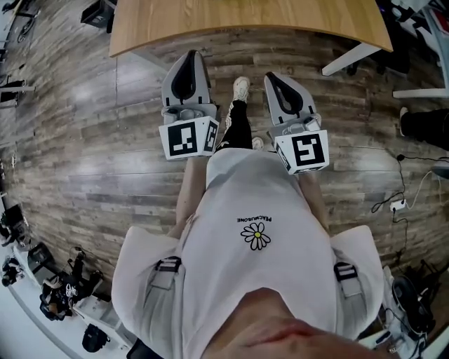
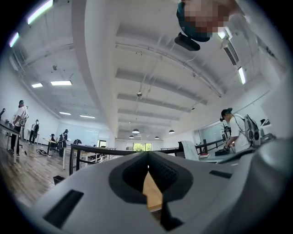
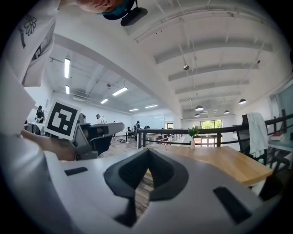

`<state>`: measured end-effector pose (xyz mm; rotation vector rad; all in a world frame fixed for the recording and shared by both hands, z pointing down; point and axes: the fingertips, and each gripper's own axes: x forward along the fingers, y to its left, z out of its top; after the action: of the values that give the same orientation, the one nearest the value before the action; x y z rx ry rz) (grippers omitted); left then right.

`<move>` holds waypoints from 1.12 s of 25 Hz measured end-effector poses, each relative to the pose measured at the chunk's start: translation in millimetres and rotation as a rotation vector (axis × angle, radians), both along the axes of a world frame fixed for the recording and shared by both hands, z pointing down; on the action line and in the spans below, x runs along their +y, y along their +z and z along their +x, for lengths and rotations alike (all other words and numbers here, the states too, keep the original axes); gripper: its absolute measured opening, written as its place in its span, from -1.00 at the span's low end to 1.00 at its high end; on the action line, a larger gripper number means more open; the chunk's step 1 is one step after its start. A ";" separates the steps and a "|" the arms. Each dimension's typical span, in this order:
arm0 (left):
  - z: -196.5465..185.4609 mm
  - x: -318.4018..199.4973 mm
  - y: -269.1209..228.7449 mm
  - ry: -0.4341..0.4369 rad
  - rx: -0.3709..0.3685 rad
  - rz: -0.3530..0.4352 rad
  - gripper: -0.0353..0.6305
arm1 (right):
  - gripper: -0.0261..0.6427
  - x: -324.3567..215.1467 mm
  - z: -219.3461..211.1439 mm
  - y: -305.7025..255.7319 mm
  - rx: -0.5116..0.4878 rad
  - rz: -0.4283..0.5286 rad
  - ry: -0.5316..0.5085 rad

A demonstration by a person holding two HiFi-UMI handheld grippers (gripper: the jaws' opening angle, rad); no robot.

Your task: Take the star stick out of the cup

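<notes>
No cup or star stick can be made out in any view. I stand facing a wooden table (image 1: 245,21) with both grippers held level in front of the person's white shirt. My left gripper (image 1: 191,56) is shut, its jaws meeting at the tips with nothing held (image 2: 147,156). My right gripper (image 1: 276,77) is shut and empty too (image 3: 147,151). In the right gripper view the tabletop (image 3: 229,162) stretches ahead, with a small white vase holding a green plant (image 3: 192,138) at its far end. The left gripper (image 3: 98,130) shows there at the left, alongside.
The person's shoe (image 1: 240,87) rests on the wood floor between the grippers. Cables and a power strip (image 1: 397,205) lie at the right, gear (image 1: 63,287) at the lower left. A chair draped with cloth (image 3: 256,132) and a black railing (image 3: 178,131) stand beyond the table. People work at far desks (image 2: 234,128).
</notes>
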<state>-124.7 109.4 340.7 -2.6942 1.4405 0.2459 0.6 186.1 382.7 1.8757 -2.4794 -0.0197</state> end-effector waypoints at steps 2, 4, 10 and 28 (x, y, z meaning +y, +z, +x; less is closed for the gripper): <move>7.4 -14.2 2.9 0.009 0.003 -0.006 -0.85 | -0.89 -11.9 7.2 2.0 -0.034 -0.012 0.003; 15.2 -32.7 5.4 0.019 0.006 -0.022 -0.85 | -0.89 -29.2 15.3 -1.7 -0.034 -0.006 0.021; 32.0 -98.0 9.1 0.026 0.019 -0.039 -0.85 | -0.89 -97.3 35.0 4.1 -0.043 -0.039 0.045; 126.2 -319.4 -35.3 0.236 0.134 0.011 -0.85 | -0.89 -347.4 72.4 -40.5 0.067 -0.021 0.068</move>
<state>1.5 -210.0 305.5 -2.8868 1.1418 0.4553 73.0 -161.3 342.2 1.9159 -2.3623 -0.0538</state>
